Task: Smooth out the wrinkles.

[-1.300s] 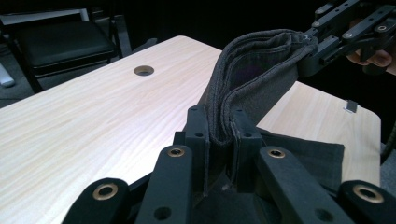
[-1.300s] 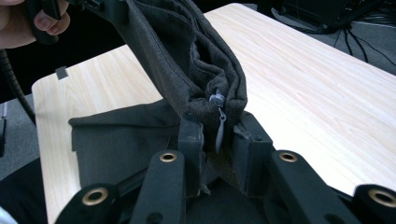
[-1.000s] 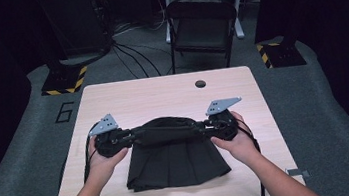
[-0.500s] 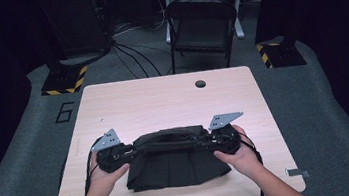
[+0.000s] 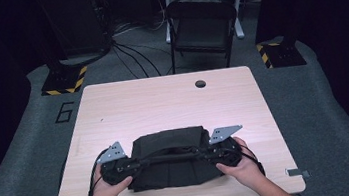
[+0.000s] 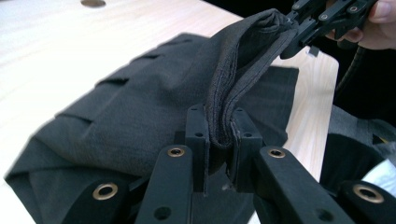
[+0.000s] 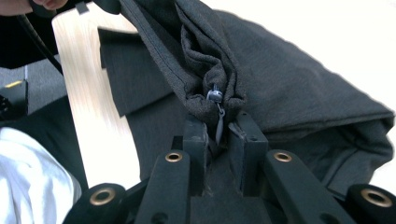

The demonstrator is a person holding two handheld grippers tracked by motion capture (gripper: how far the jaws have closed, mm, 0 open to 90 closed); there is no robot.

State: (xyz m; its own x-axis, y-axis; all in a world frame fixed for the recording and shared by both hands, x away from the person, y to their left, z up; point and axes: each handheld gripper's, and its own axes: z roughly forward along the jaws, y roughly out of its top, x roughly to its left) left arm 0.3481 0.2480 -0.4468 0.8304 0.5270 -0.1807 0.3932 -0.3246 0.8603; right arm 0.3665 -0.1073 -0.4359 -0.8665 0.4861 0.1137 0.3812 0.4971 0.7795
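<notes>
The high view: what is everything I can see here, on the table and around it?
pleated skirt: 1, black, near edge of the table, its top hem stretched between the two grippers
zip pull: 1, grey, on the skirt's bunched hem at the right gripper's jaws
table: 1, light wood, centre, a round hole near its far edge
folding chair: 1, black, on the floor beyond the table
floor mat: 1, grey, under the table, marked 6
left gripper: 1, black, shut on the hem
right gripper: 1, black, shut on the hem, jaws just closing further
</notes>
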